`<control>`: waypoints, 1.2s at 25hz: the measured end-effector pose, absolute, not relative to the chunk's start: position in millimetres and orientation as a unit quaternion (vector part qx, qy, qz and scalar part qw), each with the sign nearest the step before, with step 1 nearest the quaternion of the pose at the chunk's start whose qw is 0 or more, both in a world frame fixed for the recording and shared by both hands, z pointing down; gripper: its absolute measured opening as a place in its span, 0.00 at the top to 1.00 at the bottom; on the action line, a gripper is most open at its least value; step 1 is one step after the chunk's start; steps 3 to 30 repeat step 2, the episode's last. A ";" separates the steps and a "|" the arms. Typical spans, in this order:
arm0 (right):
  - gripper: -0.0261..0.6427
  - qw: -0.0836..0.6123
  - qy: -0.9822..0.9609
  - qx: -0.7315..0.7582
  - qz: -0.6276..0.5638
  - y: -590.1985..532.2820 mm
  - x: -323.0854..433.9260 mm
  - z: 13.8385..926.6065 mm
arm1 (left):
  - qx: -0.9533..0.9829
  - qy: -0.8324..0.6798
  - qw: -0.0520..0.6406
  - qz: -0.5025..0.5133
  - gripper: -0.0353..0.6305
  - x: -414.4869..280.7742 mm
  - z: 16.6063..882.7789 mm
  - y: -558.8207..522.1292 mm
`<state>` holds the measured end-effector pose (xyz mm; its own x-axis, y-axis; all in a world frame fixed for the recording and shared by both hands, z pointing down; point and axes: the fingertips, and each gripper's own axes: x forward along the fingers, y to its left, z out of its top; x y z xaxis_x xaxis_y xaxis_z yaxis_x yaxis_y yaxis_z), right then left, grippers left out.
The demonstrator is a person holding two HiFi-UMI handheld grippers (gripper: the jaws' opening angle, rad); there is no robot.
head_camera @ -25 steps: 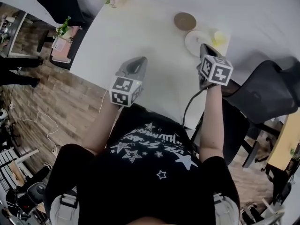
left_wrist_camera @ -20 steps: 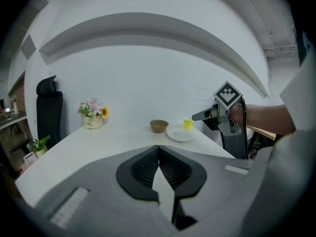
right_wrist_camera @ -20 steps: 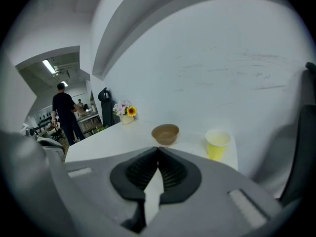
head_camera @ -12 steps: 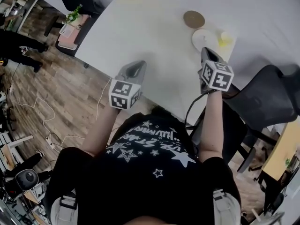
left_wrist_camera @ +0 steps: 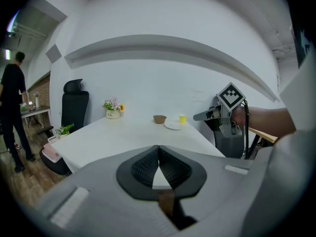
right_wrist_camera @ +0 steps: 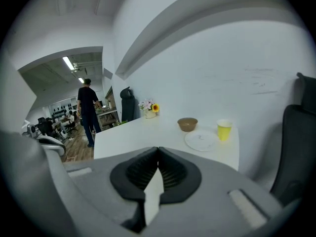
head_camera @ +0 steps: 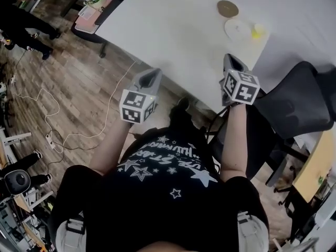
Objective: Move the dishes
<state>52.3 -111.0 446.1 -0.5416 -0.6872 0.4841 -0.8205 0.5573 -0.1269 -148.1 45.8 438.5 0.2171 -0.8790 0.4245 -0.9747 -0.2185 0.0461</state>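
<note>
Brown bowl (right_wrist_camera: 187, 124), white plate (right_wrist_camera: 201, 140) and yellow cup (right_wrist_camera: 224, 130) sit clustered near the white table's (head_camera: 173, 30) right-hand corner. Both grippers hang well apart from them. Left gripper (left_wrist_camera: 158, 154): jaws together, nothing held. Right gripper (right_wrist_camera: 158, 158): jaws together, nothing held.

White table (head_camera: 173, 30) — bowl (head_camera: 228, 8), plate (head_camera: 239, 29), yellow cup (head_camera: 256, 32), flowerpot (right_wrist_camera: 150, 113)

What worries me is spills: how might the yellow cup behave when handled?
The yellow cup looks disposable, so probably light and easily crushed. It stands upright and narrow beside the plate, so a sideways push may tip it.
</note>
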 end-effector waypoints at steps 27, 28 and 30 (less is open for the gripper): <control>0.95 0.188 -0.864 0.435 0.171 -88.1 50.0 442.2 | 0.763 -0.608 0.153 0.155 0.93 -147.5 438.1 70.2; 0.95 0.188 -0.864 0.435 0.171 -88.1 50.0 442.2 | 0.763 -0.608 0.153 0.155 0.93 -147.5 438.1 70.2; 0.95 0.188 -0.864 0.435 0.171 -88.1 50.0 442.2 | 0.763 -0.608 0.153 0.155 0.93 -147.5 438.1 70.2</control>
